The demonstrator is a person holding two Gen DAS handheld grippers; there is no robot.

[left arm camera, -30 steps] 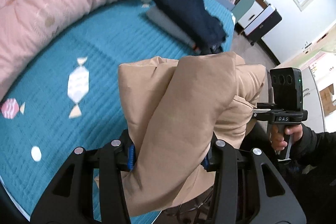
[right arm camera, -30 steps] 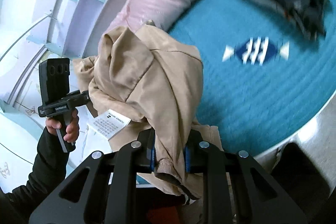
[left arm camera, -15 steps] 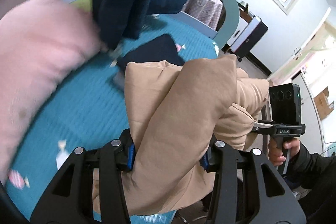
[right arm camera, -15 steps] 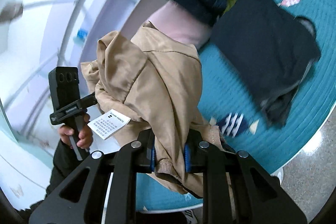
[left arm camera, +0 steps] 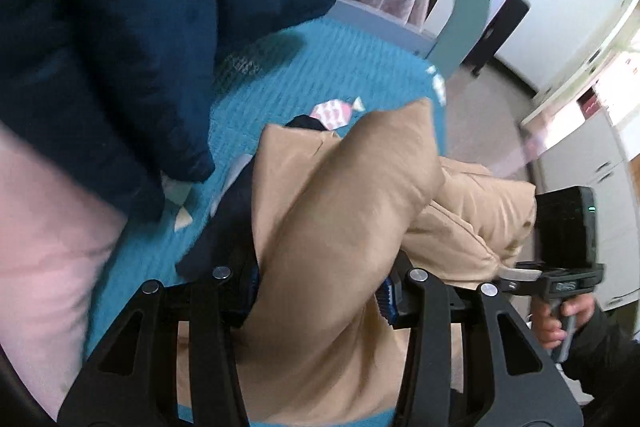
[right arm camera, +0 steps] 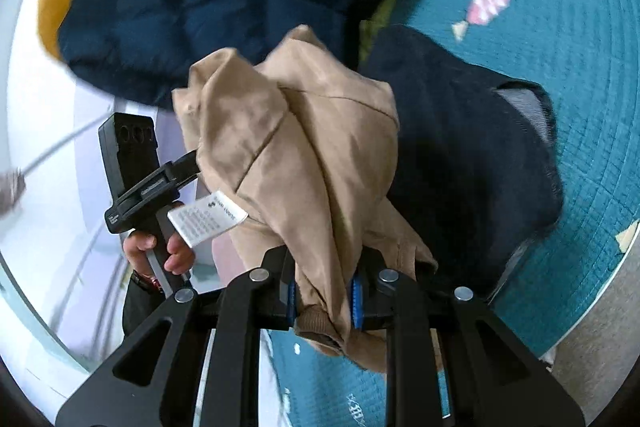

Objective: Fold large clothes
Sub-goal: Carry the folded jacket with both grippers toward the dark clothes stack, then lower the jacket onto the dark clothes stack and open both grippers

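Observation:
A folded tan jacket (left arm camera: 344,227) hangs in the air between both grippers, above the teal bed cover. My left gripper (left arm camera: 322,287) is shut on a thick bunch of its fabric. My right gripper (right arm camera: 323,293) is shut on another part of the tan jacket (right arm camera: 304,155), near a ribbed cuff. A white care label (right arm camera: 206,219) dangles from the jacket on the left. Each wrist view shows the other gripper held by a hand (right arm camera: 160,251) at the jacket's far side. Directly under the jacket lies a folded dark navy garment (right arm camera: 472,155).
A dark blue quilted coat (left arm camera: 120,39) hangs close above the bed at the upper left. A pink pillow (left arm camera: 44,259) lies at the left. The teal bed cover (right arm camera: 560,39) with candy prints spreads right. Beyond the bed's edge are floor (left arm camera: 488,131) and white cabinets (left arm camera: 580,155).
Both grippers have carried the tan jacket sideways along the bed. The hanging blue coat and folded navy garment have come much closer, and the navy garment now lies under the jacket. The grips are unchanged.

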